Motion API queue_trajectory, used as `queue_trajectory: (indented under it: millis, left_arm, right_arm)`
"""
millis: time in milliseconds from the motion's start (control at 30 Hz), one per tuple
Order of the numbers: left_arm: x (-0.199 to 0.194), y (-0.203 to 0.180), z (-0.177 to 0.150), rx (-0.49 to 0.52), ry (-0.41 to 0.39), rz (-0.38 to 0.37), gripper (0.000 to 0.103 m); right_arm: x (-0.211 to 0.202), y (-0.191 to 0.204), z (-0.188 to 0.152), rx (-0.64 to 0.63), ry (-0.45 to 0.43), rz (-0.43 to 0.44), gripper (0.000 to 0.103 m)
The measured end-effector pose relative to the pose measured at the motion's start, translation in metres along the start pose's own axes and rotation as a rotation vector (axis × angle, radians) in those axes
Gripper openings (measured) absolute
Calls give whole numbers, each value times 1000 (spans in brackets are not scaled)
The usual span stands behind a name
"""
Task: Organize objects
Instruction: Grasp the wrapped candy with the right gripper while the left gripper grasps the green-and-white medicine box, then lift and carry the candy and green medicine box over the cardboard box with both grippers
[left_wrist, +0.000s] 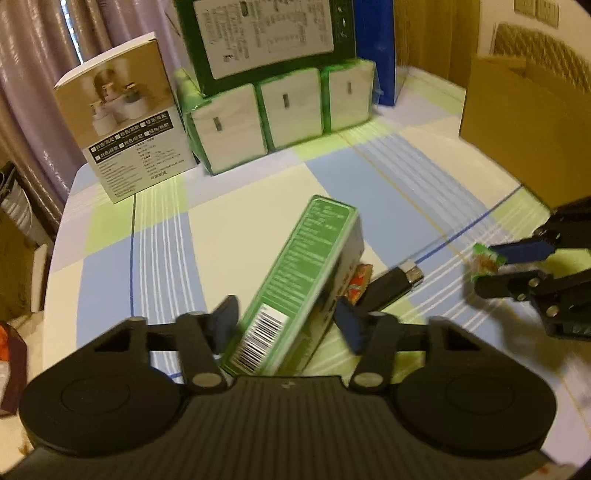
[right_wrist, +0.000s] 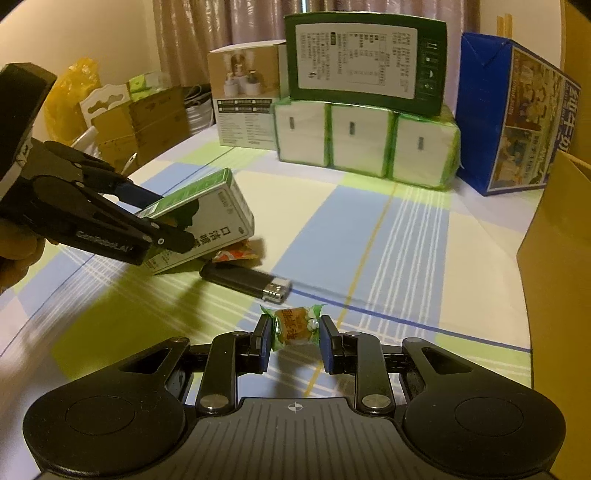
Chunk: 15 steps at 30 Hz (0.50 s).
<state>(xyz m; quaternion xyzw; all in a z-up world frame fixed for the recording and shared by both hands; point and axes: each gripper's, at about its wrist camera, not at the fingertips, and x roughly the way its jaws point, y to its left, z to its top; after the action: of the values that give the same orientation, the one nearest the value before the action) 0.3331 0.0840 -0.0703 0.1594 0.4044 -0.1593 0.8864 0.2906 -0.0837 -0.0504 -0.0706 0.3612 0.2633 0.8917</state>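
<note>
The left gripper (left_wrist: 286, 321) pinches a green box (left_wrist: 295, 284) by its sides, one end lifted off the checked tablecloth (left_wrist: 369, 177). Just beside the box lie a black lighter (right_wrist: 245, 279) and an orange wrapper (right_wrist: 236, 254) (partly hidden). Near the lighter, the right gripper (right_wrist: 293, 338) squeezes a green-wrapped candy (right_wrist: 294, 326).

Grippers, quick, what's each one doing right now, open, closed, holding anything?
Left gripper: shut on the green box, tilted off the table.
Right gripper: shut on the candy, held by its ends.
</note>
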Motion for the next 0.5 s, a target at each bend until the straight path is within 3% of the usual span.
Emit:
queue_trajectory:
  millis: [133,300,500]
  left_arm:
    - [-10,-1,2,-68,44,-11,26]
    - [-37,-21,-6,-137,84,-23,25]
    - [-72,-58,-29,-224,78,-59,25]
  right_arm:
    - [-4,-2,-1,13,1,-19,24]
    - [-17,-7,-5,46,8,-32,24]
    - [-52,-17,-22,144,30,-40,24]
